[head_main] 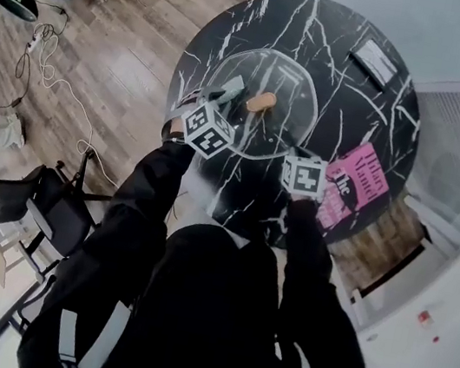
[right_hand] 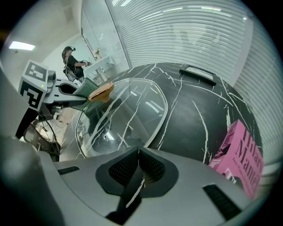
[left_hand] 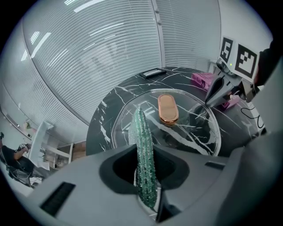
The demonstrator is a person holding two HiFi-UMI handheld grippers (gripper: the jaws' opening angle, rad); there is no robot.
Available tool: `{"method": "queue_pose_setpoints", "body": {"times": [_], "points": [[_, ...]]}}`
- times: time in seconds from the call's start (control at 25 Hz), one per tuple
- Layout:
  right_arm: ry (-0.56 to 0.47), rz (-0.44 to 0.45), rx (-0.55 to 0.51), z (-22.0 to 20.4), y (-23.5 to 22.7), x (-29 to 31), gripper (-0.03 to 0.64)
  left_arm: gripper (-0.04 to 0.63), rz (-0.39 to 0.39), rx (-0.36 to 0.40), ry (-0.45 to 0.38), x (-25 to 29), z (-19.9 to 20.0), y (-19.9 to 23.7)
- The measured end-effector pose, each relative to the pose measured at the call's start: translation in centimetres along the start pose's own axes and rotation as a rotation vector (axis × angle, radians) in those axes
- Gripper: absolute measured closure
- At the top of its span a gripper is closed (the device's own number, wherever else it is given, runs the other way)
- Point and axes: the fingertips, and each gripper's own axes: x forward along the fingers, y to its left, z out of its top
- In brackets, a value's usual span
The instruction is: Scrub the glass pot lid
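The lid [head_main: 288,114] lies flat on the table [head_main: 239,31], its handle [head_main: 261,101] up at the middle of the glass.

The left gripper [head_main: 224,95] is over the lid's left part, its jaws clamped on a green scrubber [head_main: 232,89]. In the left gripper view the scrubber [left_hand: 144,145] stands on edge between the jaws and points toward the handle [left_hand: 167,109]. Its lower end is lost inside the jaws. No view shows for sure whether its tip touches the glass [left_hand: 190,128].

The right gripper [head_main: 295,155] sits at the lid's near right rim, where its marker cube hides the jaws from the head view. In the right gripper view the jaws [right_hand: 138,165] are closed together on the rim. The pinched stretch of rim is covered by the pads, and the glass [right_hand: 128,114] runs on beyond them. From there the left gripper [right_hand: 82,95] and scrubber [right_hand: 87,86] show at the far side of the lid, just beside the handle [right_hand: 101,92].

A pink book [head_main: 356,179] lies right of the lid, partly behind the right gripper's cube and cut off in the right gripper view [right_hand: 241,154]. A flat dark object [head_main: 376,62] beyond the lid is too small to make out. The person's body hides the table edge nearest the lid.
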Motion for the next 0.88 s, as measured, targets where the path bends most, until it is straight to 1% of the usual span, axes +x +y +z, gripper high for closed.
{"method": "queue_pose_setpoints", "body": {"times": [0.12, 0.28, 0.4, 0.48, 0.6, 0.72, 0.88], "points": [[0.008, 0.0, -0.001, -0.2, 0.2, -0.1, 0.603, 0.529, 0.002, -0.007, 0.003, -0.3, -0.4, -0.7], [0.014, -0.036, -0.018, -0.2, -0.5, 0.0, 0.603, 0.529, 0.004, -0.029, 0.006, -0.5, -1.1, -1.5], [0.047, -0.026, 0.003, -0.9, -0.4, 0.0, 0.603, 0.529, -0.001, -0.05, 0.008, -0.6, -1.5, -2.5], [0.039, -0.017, 0.002, -0.8, -0.1, 0.2, 0.603, 0.529, -0.009, -0.071, 0.005, -0.8, -1.7, -3.1], [0.025, 0.0, -0.003, -0.5, 0.5, 0.1, 0.603, 0.529, -0.026, -0.124, -0.002, -1.2, -2.0, -4.0], [0.031, -0.01, -0.013, -0.7, 0.4, 0.1, 0.603, 0.529, -0.031, -0.16, -0.002, -1.3, -2.1, -4.8], [0.027, 0.046, 0.002, -0.5, 1.7, 0.3, 0.603, 0.529, -0.042, -0.203, 0.011, -1.6, -2.2, -5.7]]}}
